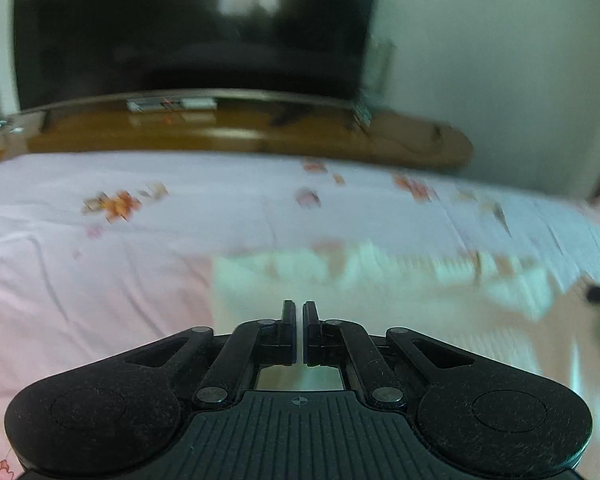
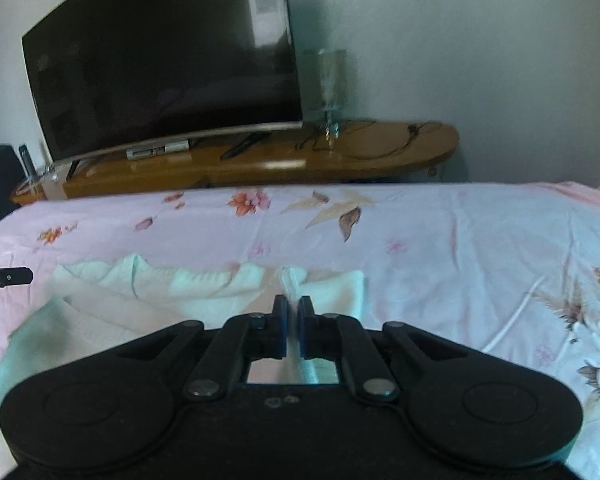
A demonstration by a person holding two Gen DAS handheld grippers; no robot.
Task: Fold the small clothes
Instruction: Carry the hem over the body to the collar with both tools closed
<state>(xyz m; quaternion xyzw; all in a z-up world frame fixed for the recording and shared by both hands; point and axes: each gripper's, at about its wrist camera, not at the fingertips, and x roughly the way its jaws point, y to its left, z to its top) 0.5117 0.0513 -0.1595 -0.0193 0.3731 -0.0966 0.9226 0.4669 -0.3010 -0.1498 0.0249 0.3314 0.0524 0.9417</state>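
Observation:
A pale mint-white small garment (image 2: 204,292) lies partly folded on the pink floral bedsheet (image 2: 440,248). My right gripper (image 2: 293,308) is shut on a pinched fold of the garment, which sticks up between its fingers. In the left wrist view the garment (image 1: 380,280) is blurred and spreads ahead and to the right. My left gripper (image 1: 299,312) has its jaws nearly together over the garment's near edge; thin cloth seems to show in the gap, but whether it is gripped is unclear. The left gripper's finger (image 2: 8,278) shows at the left edge of the right wrist view.
A large dark TV (image 2: 160,60) stands on a glossy wooden console (image 2: 340,156) beyond the bed's far edge. A glass vase (image 2: 332,80) stands right of the TV. A dark object (image 2: 0,184) sits at far left. The white wall is behind.

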